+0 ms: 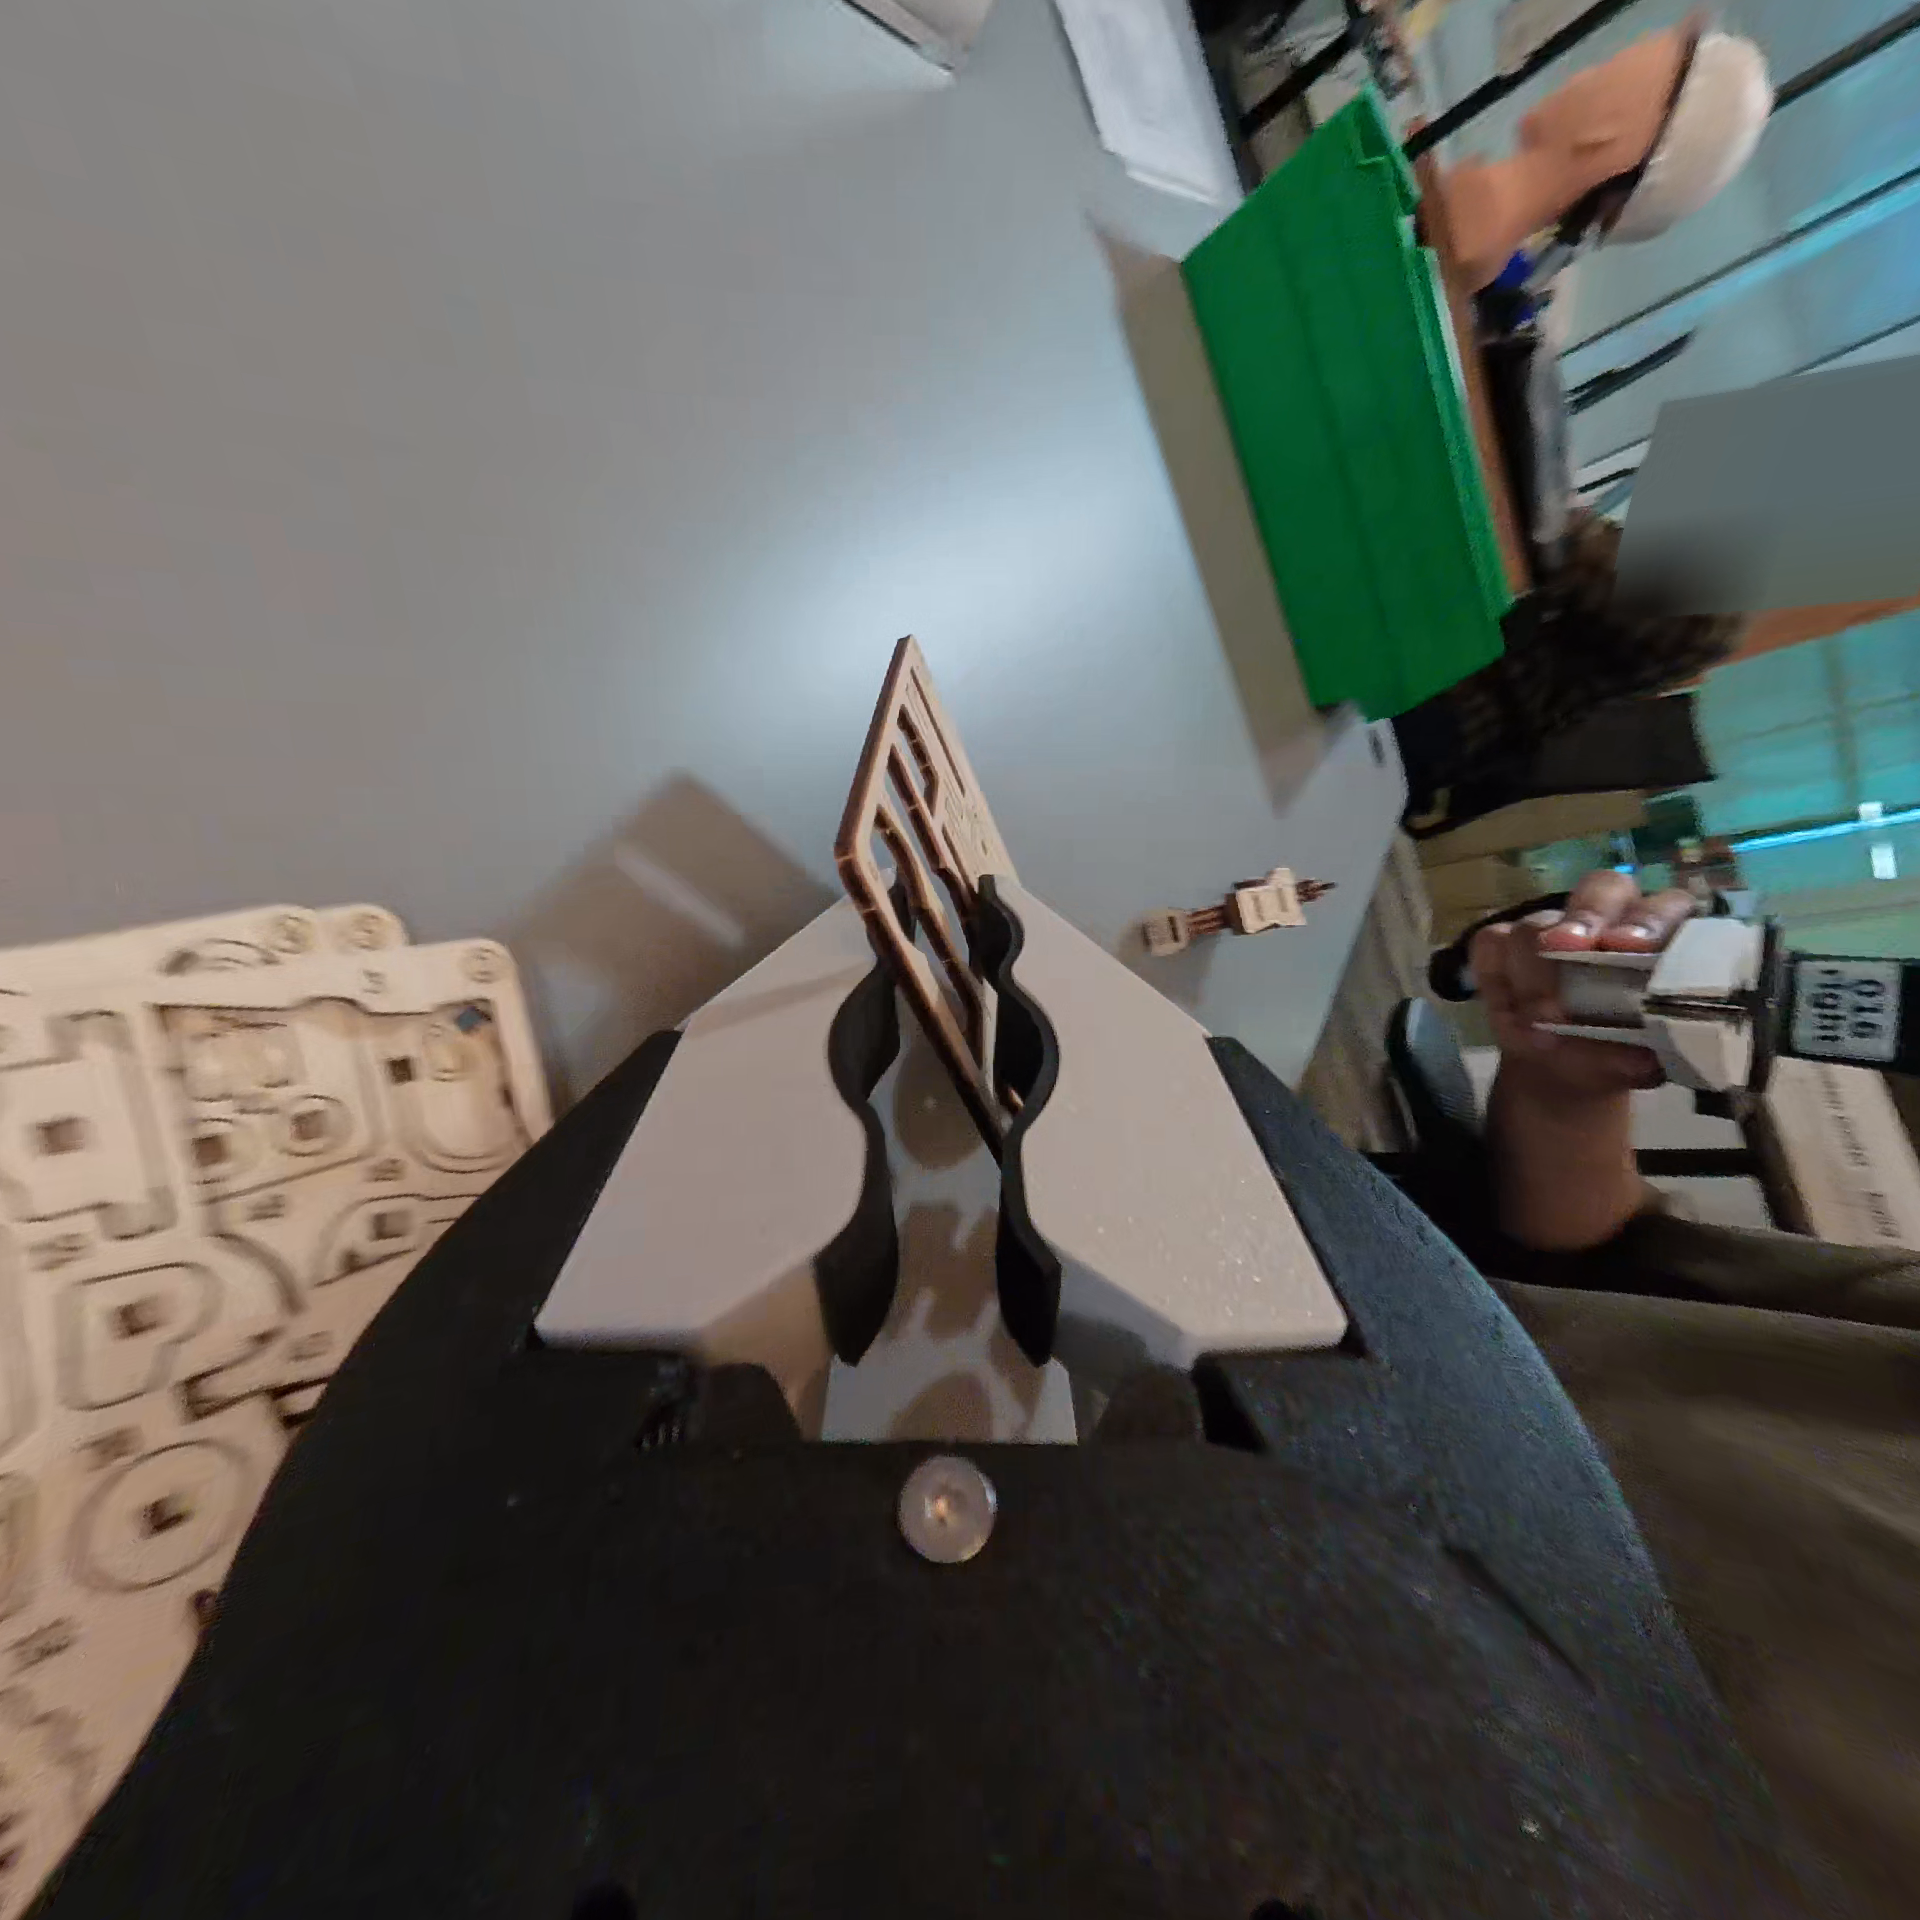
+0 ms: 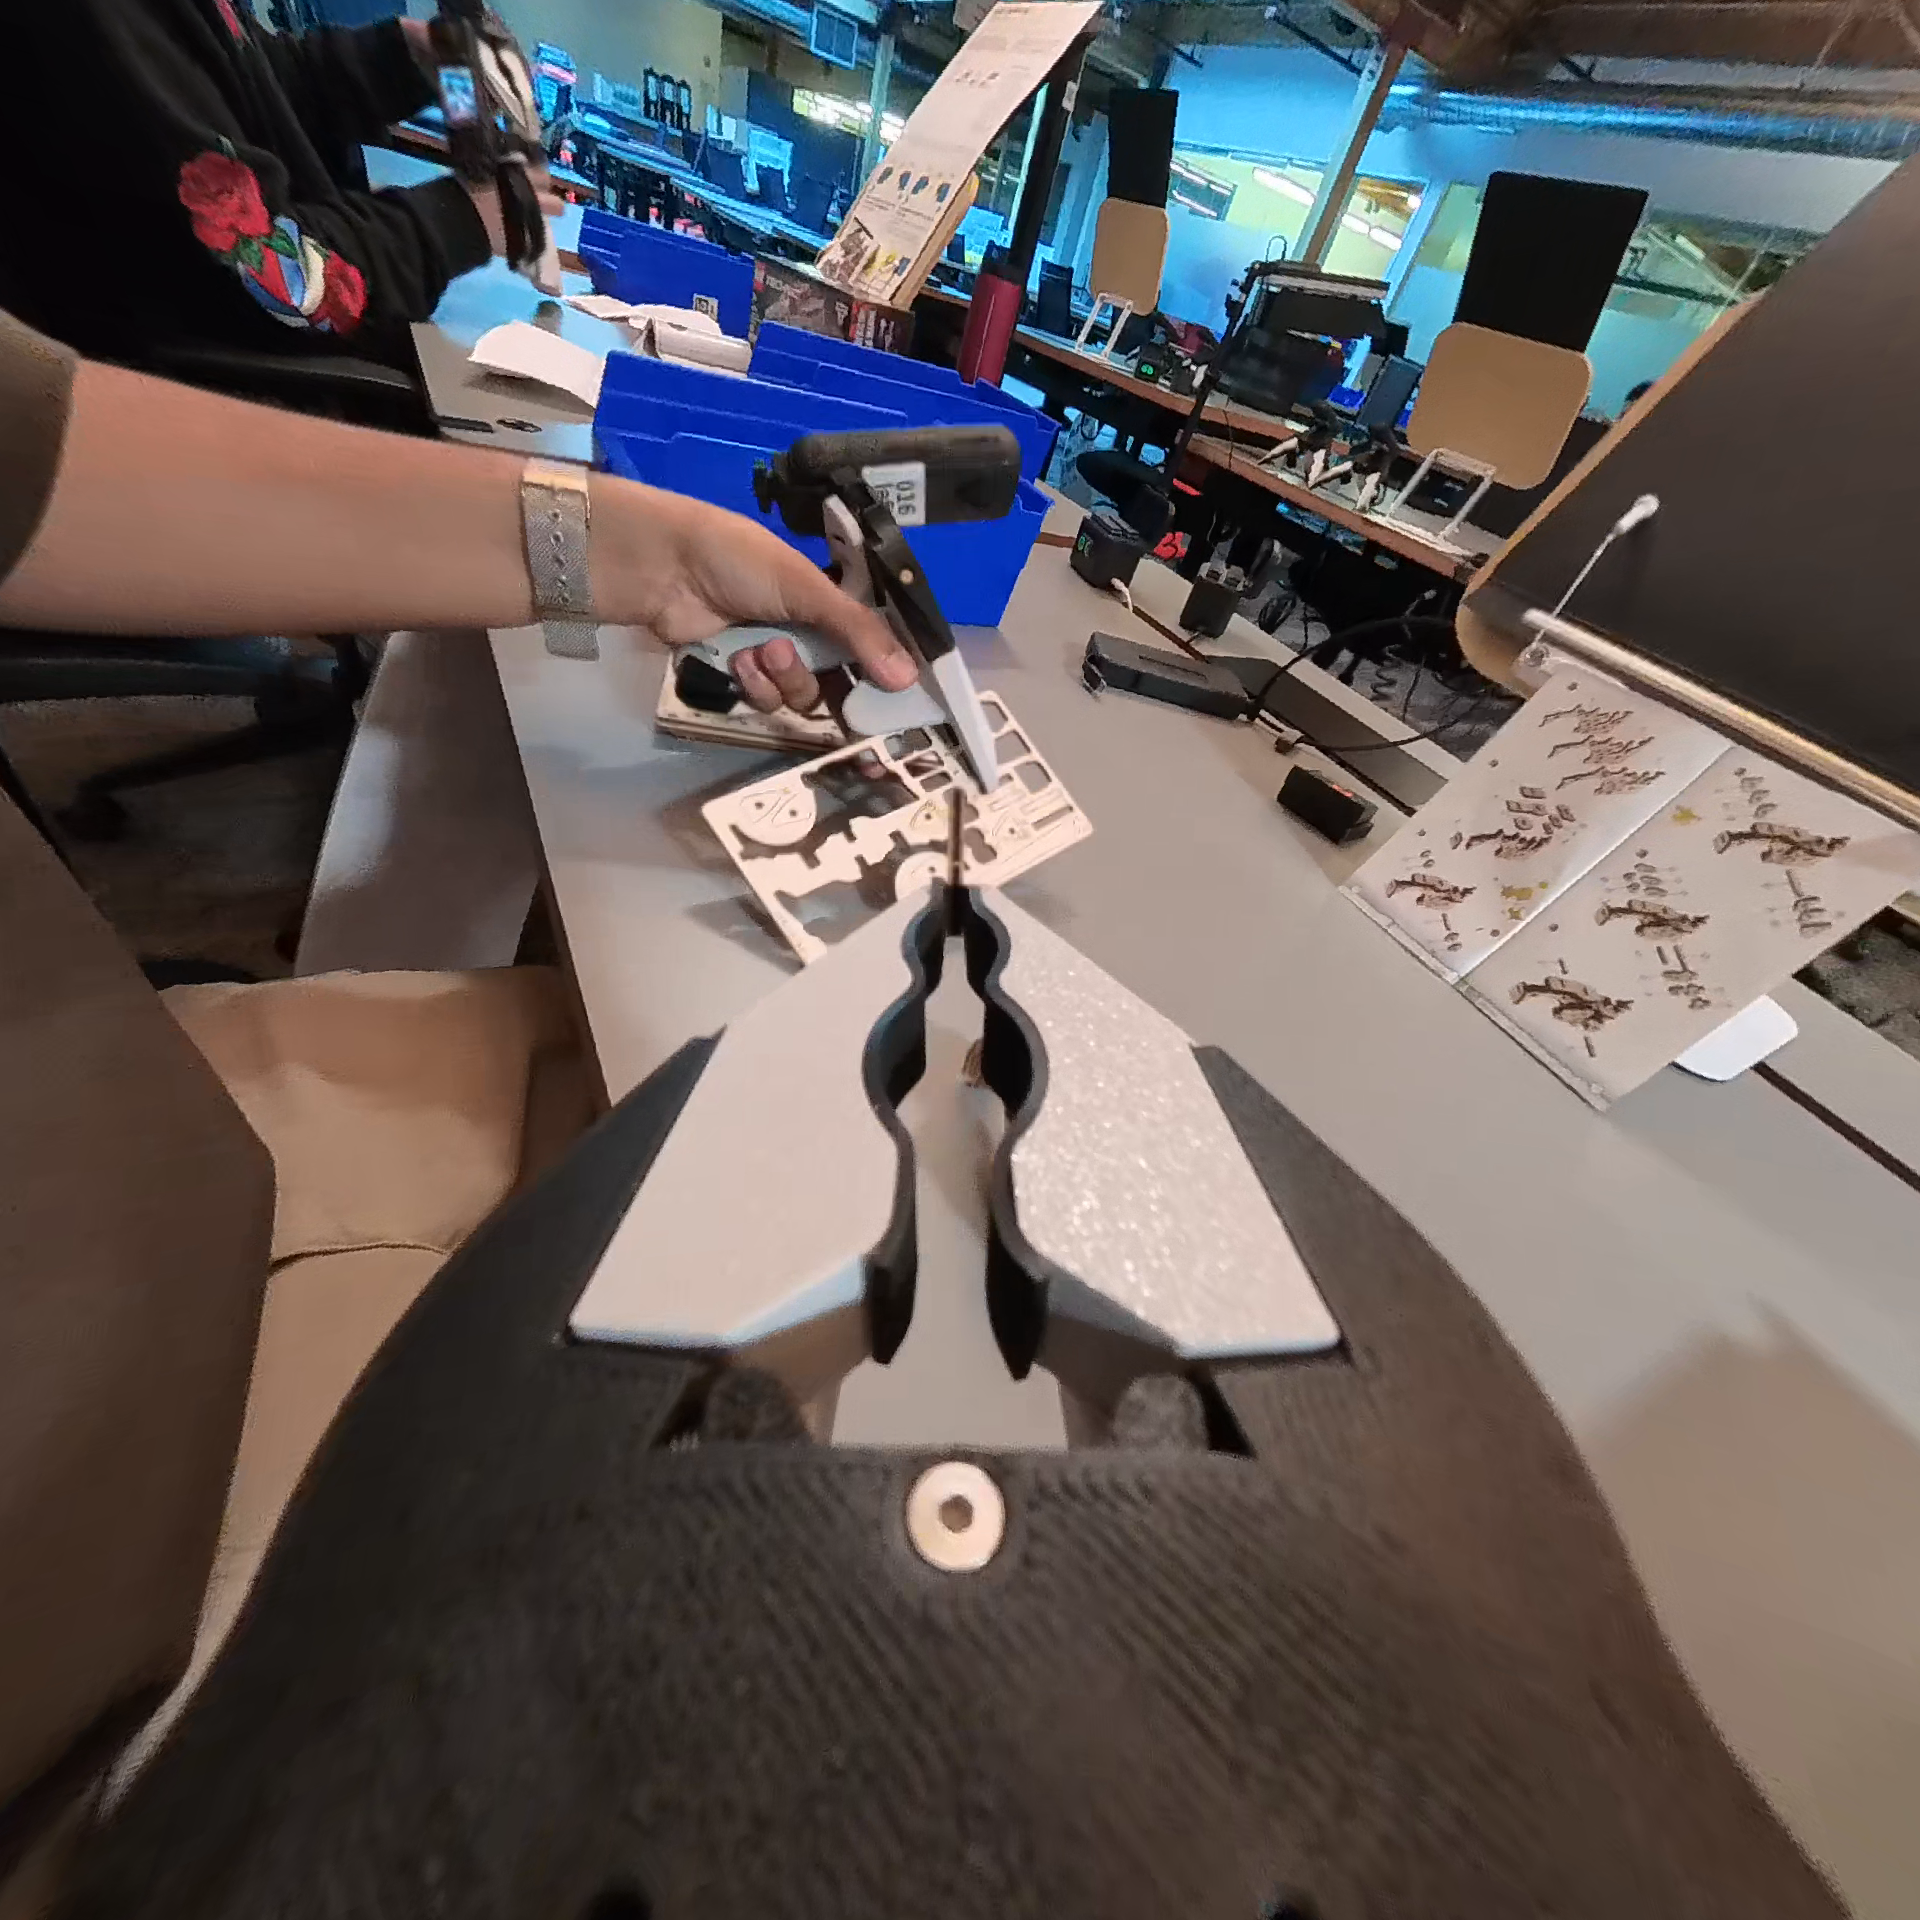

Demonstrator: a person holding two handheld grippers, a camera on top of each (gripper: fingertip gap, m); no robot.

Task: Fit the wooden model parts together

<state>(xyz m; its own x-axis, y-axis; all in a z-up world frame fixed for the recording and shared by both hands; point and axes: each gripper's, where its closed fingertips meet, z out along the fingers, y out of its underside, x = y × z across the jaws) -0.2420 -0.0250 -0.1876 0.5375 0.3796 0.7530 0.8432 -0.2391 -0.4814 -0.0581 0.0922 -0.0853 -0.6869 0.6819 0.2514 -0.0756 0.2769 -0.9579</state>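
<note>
The left gripper (image 1: 940, 940) is clamped on a tilted sheet (image 1: 920, 831). A thin upright peg (image 2: 954, 847) is pinched by the right gripper (image 2: 954, 914), near the sheet's front edge.

We lose the lower edge of the thin laser-cut wooden parts sheet (image 1: 928, 831) behind the black wavy pads of the left gripper (image 1: 940, 914). The stack of pale uncut wooden sheets (image 1: 208, 1143) runs off the left edge of the left wrist view, blurred. In the right wrist view, the slim dark wooden stick (image 2: 954, 842) pinched in the right gripper (image 2: 954, 914) is too thin for us to tell its shape. The small brown piece (image 2: 975, 1062) seen between that gripper's fingers is mostly hidden. The printed instruction sheet (image 2: 1621, 894) shows drawings too small to make out, and its top edge disappears under a black panel (image 2: 1766, 520).
</note>
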